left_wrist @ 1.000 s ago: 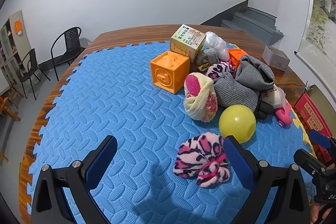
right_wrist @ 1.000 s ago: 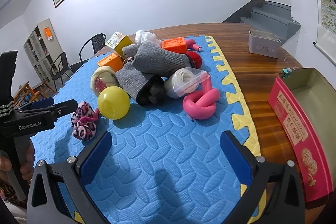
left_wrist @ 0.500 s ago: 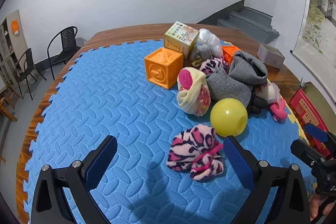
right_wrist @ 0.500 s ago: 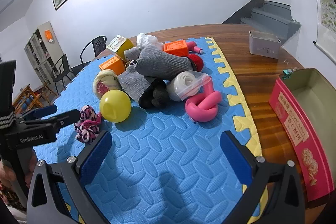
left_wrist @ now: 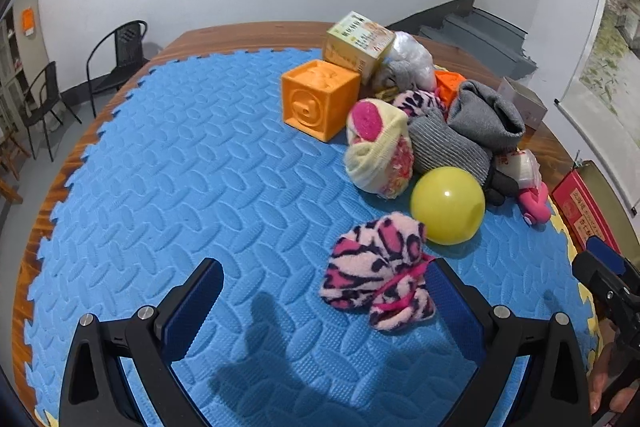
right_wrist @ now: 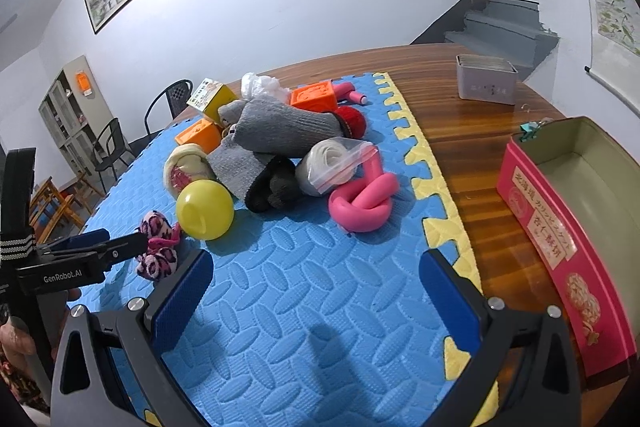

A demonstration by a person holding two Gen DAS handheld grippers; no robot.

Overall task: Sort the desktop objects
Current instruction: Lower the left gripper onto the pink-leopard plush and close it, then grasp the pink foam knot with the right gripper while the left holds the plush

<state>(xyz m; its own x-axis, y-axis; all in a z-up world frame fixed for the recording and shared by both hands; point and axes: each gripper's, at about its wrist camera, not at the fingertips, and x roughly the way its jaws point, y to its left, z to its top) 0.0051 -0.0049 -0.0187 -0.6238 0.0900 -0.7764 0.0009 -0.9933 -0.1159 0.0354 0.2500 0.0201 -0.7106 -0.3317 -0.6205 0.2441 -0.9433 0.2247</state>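
Observation:
A pink leopard-print sock bundle lies on the blue foam mat, in front of a yellow ball. My left gripper is open around the bundle, which sits close to its right finger. Behind are a cream and pink rolled sock, grey socks, an orange cube and a yellow-green carton. My right gripper is open over bare mat, short of a coiled pink toy and a bagged white roll. The leopard sock shows beside the left gripper.
An open red tin stands on the wooden table right of the mat's yellow edge. A grey tin sits farther back. Chairs and a cabinet stand beyond the table; stairs rise at the back right.
My left gripper has moved forward and right, so the leopard sock now lies between its fingers. My right gripper has edged forward a little over the mat.

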